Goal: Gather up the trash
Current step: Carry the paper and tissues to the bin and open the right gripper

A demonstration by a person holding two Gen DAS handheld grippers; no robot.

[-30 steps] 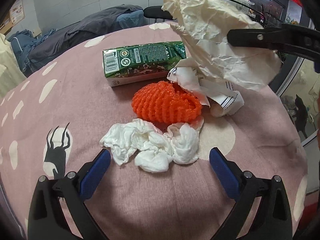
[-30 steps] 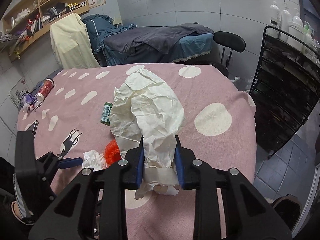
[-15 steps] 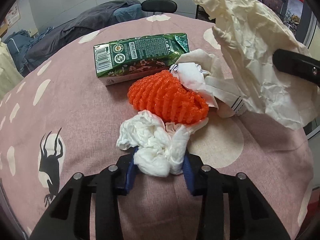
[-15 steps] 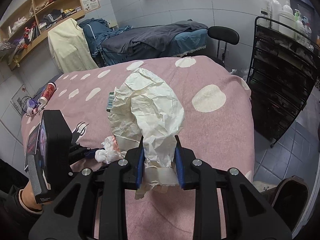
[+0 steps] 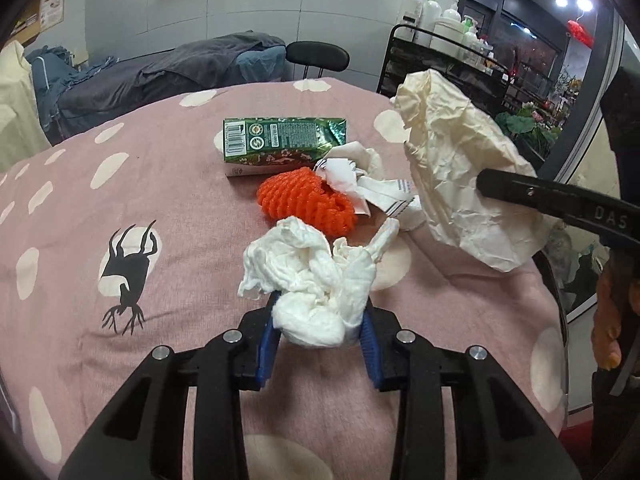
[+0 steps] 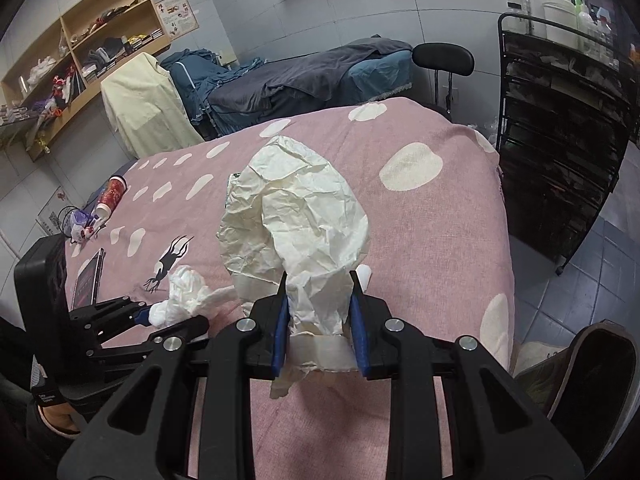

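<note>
Left wrist view, lower centre: white tissue wad (image 5: 316, 280), crumpled, pinched between the blue pads of the left gripper (image 5: 318, 336), jaws drawn in tight against its lower lump; whether it clears the cloth cannot be told.
Centre of frame, just above the wad: orange mesh net (image 5: 306, 202), lying on the pink spotted tablecloth (image 5: 180, 208).
Touching the net at its right: crumpled white paper scraps (image 5: 372, 184).
Above the net: green drink carton (image 5: 280, 142), lying flat on its side, barcode end to the left.
Right of frame: cream crumpled paper (image 5: 460, 168), large, held off the cloth.
Right wrist view, centre: the same cream paper clamped at its narrow lower end by the right gripper (image 6: 318, 320), jaws closed on it, a strip of tape across the paper below the pads.
Left edge: red paper cup (image 6: 110, 196) on its side; dark phone (image 6: 88, 280) flat on the cloth.
Upper right: black wire rack (image 6: 560, 140) bearing white pump bottles.
</note>
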